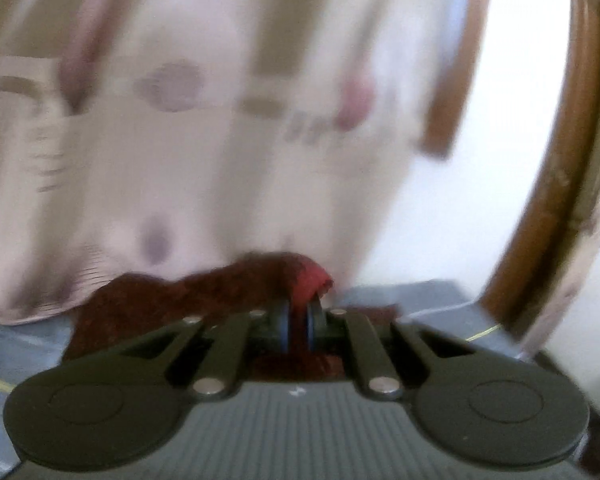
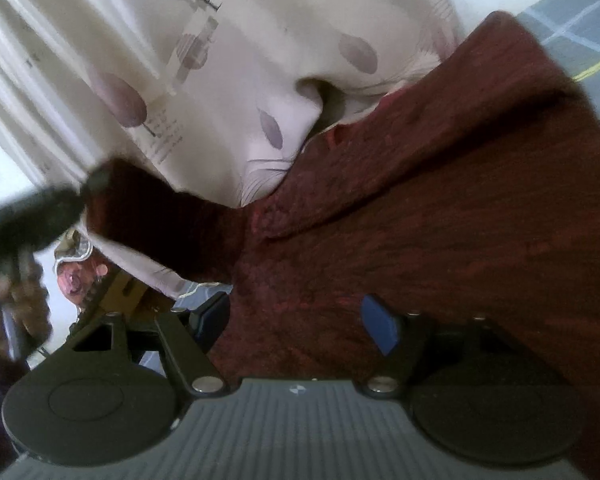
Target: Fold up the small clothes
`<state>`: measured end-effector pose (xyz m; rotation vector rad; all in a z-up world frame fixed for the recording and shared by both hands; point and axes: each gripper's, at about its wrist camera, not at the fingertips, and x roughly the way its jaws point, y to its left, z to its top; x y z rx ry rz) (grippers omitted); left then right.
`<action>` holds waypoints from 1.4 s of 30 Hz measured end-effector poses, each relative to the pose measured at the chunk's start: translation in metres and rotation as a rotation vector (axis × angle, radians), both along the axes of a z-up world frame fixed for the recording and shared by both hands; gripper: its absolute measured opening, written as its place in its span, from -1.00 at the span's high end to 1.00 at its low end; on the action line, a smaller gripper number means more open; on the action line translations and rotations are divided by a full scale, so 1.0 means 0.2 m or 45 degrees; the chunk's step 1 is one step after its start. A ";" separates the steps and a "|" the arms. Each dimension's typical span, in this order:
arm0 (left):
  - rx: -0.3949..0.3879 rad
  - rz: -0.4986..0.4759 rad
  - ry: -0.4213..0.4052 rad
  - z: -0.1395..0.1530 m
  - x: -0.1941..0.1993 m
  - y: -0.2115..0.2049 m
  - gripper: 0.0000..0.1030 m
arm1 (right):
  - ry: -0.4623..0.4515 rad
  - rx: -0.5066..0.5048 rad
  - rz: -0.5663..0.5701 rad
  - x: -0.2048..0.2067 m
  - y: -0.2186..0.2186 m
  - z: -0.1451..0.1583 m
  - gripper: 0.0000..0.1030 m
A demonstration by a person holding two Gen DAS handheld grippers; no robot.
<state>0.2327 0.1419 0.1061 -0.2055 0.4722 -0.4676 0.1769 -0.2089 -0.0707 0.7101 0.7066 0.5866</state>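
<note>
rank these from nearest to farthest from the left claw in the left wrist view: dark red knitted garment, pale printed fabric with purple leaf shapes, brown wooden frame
1. Dark red knitted garment: pinched in the left claw, bunched just ahead and to the left.
2. Pale printed fabric with purple leaf shapes: behind the garment, filling the upper left and centre.
3. Brown wooden frame: curving down the far right, beyond the fabric.

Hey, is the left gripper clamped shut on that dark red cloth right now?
Yes, shut: the left gripper pinches a fold of the dark red cloth.
</note>
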 end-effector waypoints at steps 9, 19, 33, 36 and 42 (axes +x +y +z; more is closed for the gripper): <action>-0.017 -0.223 0.078 -0.09 0.35 -0.72 0.84 | -0.019 0.099 -0.153 0.00 -0.38 0.04 -0.46; 0.050 -0.274 0.171 -0.56 0.57 -1.10 -0.40 | -0.017 0.130 -0.232 -0.01 -0.60 -0.03 -0.50; -0.014 0.063 0.004 -0.56 0.00 -0.55 -0.84 | -0.253 -0.253 -0.173 0.38 -0.55 0.23 -0.23; 0.027 0.159 0.030 -0.67 -0.13 -0.42 -0.84 | -0.138 -0.353 -0.153 0.59 -0.50 0.17 0.00; -0.200 0.301 0.162 -0.85 -0.18 -0.19 -0.84 | 0.051 -0.436 -0.138 0.81 -0.40 0.01 0.26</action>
